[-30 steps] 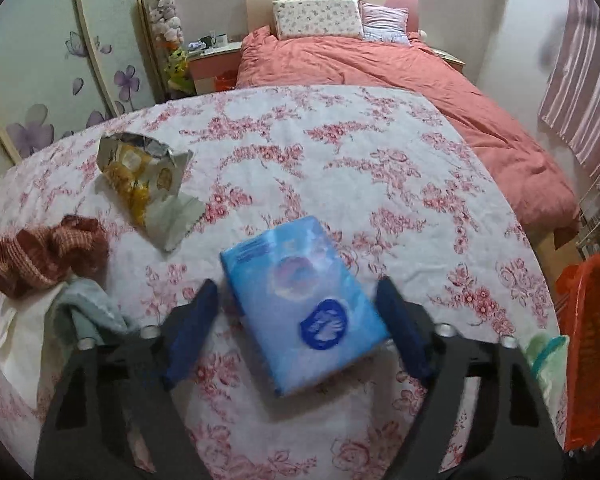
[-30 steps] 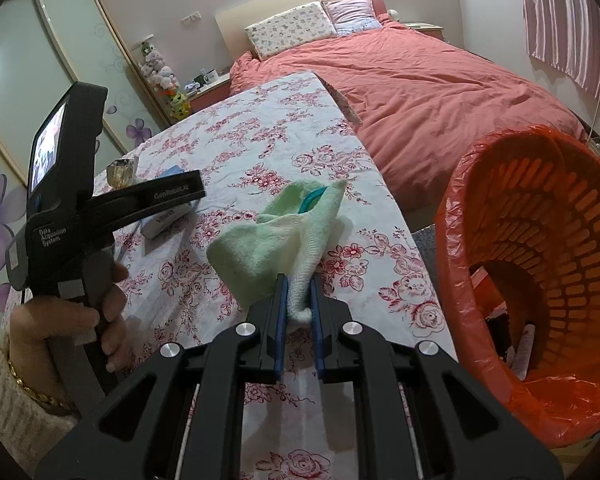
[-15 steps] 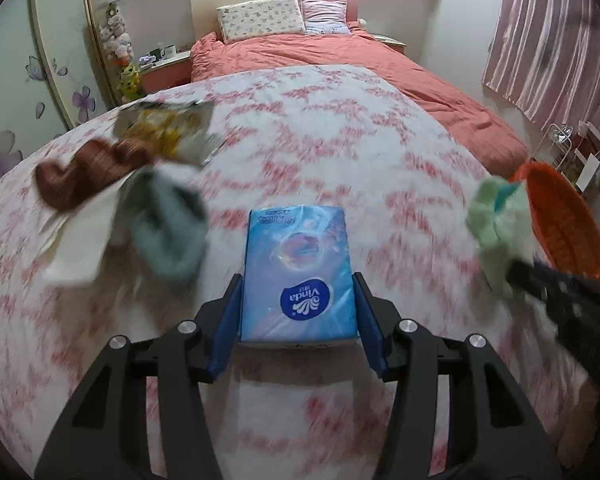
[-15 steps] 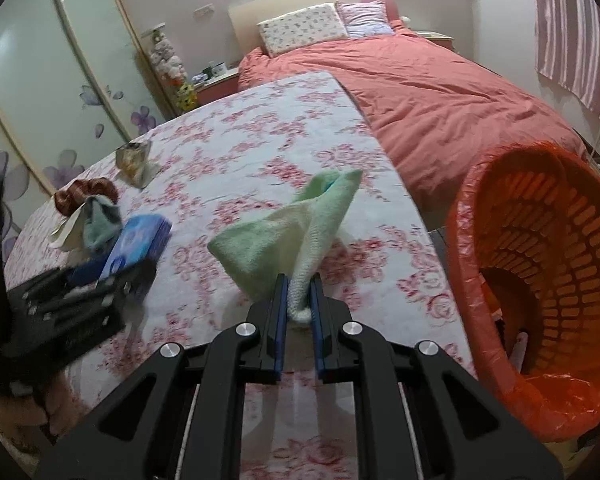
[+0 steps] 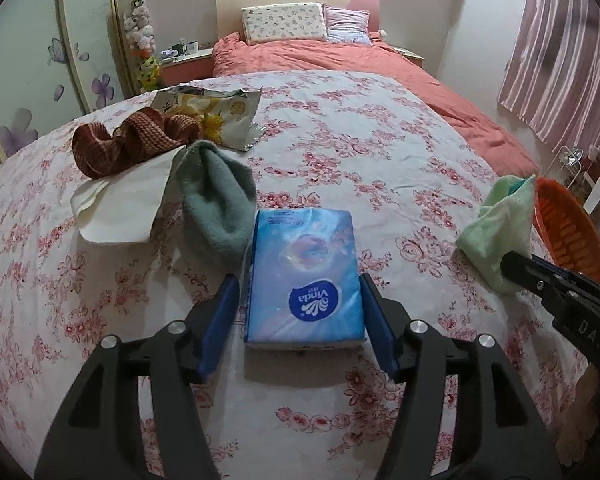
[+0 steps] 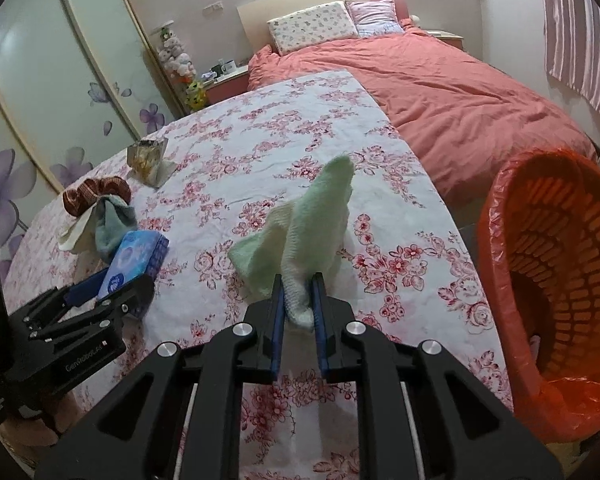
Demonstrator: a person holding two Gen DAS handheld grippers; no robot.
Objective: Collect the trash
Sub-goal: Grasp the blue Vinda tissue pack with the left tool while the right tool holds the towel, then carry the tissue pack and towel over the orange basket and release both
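Blue tissue pack point(image 5: 304, 276) flat on the floral desk point(image 5: 360, 136), between the left tongs point(image 5: 300, 316), jaws opening, pads apparently just clear of its sides. Crowded close on its left by a grey-green cloth point(image 5: 218, 204), white paper point(image 5: 120, 208), a brown knitted piece point(image 5: 128, 144) and a crumpled snack bag point(image 5: 212, 112). Pinched in the near-closed right tongs point(image 6: 296, 316): a light green cloth point(image 6: 304, 236), raised above the desk. Orange basket point(image 6: 560, 280) beside the desk's right edge. Against a second ago: left tongs swung across the desk, pack squared up between the jaws.
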